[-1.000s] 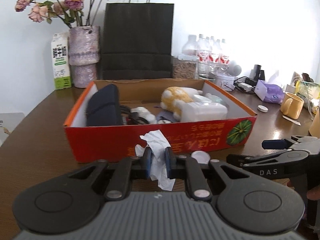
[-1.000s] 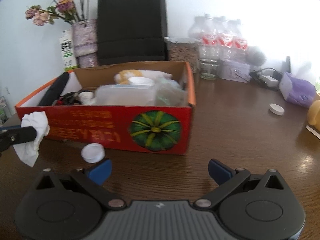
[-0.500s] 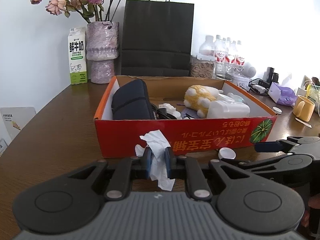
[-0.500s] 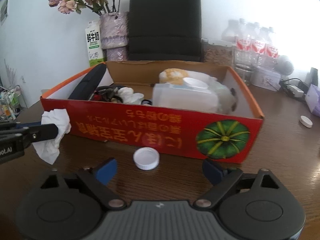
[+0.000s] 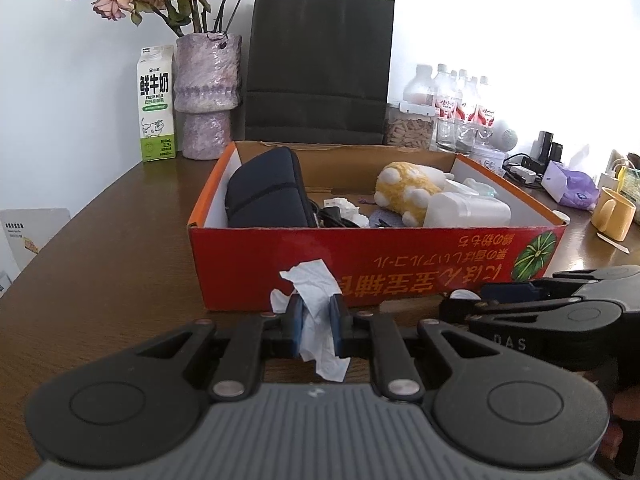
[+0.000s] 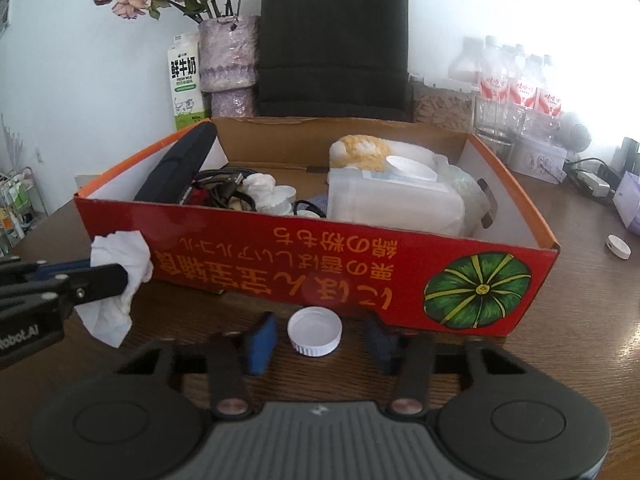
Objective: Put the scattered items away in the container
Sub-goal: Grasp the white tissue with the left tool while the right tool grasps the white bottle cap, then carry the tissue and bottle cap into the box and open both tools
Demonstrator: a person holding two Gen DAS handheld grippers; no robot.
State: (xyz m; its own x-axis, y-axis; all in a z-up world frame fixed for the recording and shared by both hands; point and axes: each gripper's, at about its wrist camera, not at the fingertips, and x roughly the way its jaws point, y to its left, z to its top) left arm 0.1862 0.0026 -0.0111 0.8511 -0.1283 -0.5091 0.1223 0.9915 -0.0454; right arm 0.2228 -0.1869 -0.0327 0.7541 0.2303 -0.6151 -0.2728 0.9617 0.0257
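A crumpled white tissue (image 5: pixel 316 292) is pinched in my left gripper (image 5: pixel 316 312), which is shut on it just in front of the red cardboard box (image 5: pixel 360 256). The box holds a dark pouch (image 5: pixel 268 192), a yellow plush toy (image 5: pixel 404 192), a white plastic container (image 5: pixel 468 210) and cables. In the right wrist view a white bottle cap (image 6: pixel 315 330) lies on the table against the box wall (image 6: pixel 280 256). My right gripper (image 6: pixel 320 336) straddles it with its jaws closing, a small gap still on each side. A second white cap (image 6: pixel 618 246) lies right of the box.
Behind the box stand a milk carton (image 5: pixel 157 104), a purple vase of dried roses (image 5: pixel 206 92), a black paper bag (image 5: pixel 320 68) and several bottles (image 5: pixel 460 104). A yellow mug (image 5: pixel 612 214) and a purple tissue pack (image 5: pixel 572 186) sit at the right.
My right gripper slid left until the white cap sat between its fingers, and the jaws narrowed from wide open. My left gripper kept its hold on the tissue.
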